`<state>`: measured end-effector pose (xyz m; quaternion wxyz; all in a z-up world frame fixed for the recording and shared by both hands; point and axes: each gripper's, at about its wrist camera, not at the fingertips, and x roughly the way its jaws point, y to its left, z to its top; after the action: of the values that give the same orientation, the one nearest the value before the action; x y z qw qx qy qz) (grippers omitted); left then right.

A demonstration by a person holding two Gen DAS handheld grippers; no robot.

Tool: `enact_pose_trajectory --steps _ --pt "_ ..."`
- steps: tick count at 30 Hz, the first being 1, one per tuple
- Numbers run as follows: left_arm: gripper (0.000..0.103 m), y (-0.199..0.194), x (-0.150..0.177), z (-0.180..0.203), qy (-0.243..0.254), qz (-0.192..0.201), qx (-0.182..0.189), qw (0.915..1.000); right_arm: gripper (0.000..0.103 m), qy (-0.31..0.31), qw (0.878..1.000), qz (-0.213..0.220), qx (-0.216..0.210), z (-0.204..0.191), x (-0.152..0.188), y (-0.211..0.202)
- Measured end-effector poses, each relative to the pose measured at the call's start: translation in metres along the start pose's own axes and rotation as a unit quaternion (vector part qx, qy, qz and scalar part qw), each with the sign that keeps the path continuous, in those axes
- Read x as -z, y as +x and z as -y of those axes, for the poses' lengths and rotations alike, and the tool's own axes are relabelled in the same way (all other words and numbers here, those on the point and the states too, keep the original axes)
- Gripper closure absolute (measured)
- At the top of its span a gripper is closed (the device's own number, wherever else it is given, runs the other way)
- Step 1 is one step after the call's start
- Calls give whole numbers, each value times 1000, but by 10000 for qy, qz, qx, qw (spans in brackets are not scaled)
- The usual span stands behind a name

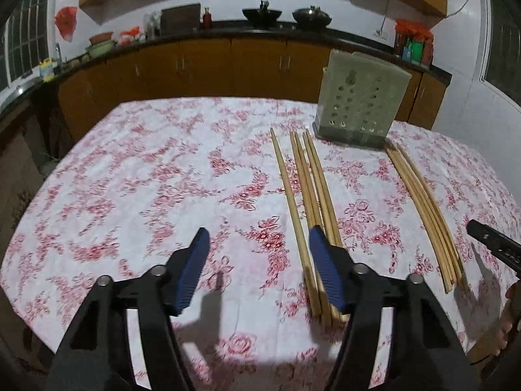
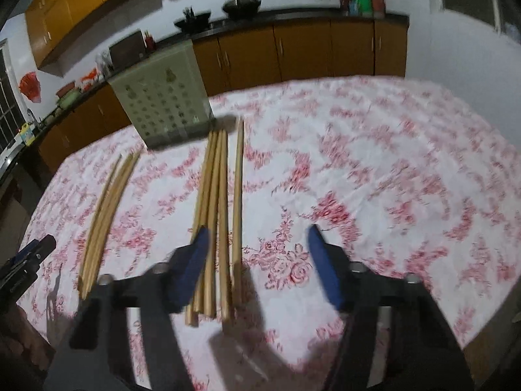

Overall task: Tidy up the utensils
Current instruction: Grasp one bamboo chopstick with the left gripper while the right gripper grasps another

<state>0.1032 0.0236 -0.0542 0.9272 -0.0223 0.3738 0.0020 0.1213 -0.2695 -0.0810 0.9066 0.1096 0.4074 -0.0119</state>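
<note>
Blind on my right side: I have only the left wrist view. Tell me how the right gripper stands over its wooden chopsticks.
Observer: The right gripper is open with nothing clamped. Its left finger overlaps the bundle of light wooden chopsticks.
Operator: Say how that bundle lies.
Observer: One single chopstick lies slightly apart, right of the others, and shows in the gap between the gripper's fingers.

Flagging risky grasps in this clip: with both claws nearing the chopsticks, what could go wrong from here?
1. The left bundle lies loosely fanned; the left claw, open and offset to its left, may catch only one stick or scatter them.
2. The right claw straddles part of the right bundle; stray sticks could roll.
3. The holder stands close behind the tips, so lifted sticks might knock it.
</note>
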Motion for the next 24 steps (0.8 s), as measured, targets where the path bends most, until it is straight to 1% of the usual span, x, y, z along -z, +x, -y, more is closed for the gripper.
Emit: enact_pose_trajectory --steps 2,4,7,9,12,13,15,19,24 --pt "50 9 -2 2 18 -114 37 9999 63 -1 9999 -155 -24 -1 -3 13" --pt "54 16 -3 3 49 -222 91 9997 69 -34 9996 -260 -59 -5 -6 21" --pt "57 24 -5 6 83 -338 177 9992 71 -115 9994 -331 -77 -10 -9 29" --pt "59 28 -5 7 96 -402 235 9989 76 -212 9990 -393 -14 -13 -10 35" --pt "64 34 -6 8 98 -474 303 9984 88 -353 9987 -327 142 -14 -11 37" --pt "66 36 -7 8 99 -501 341 9981 93 -323 9988 -328 165 -12 -12 38" --pt "69 38 -7 9 96 -545 420 9976 94 -125 9994 -316 85 -3 -14 38" --pt "76 44 -7 12 132 -636 516 9966 95 -88 9994 -303 114 0 -15 38" --pt "78 46 -7 16 205 -687 591 9957 95 -109 9994 -276 156 -1 -15 38"
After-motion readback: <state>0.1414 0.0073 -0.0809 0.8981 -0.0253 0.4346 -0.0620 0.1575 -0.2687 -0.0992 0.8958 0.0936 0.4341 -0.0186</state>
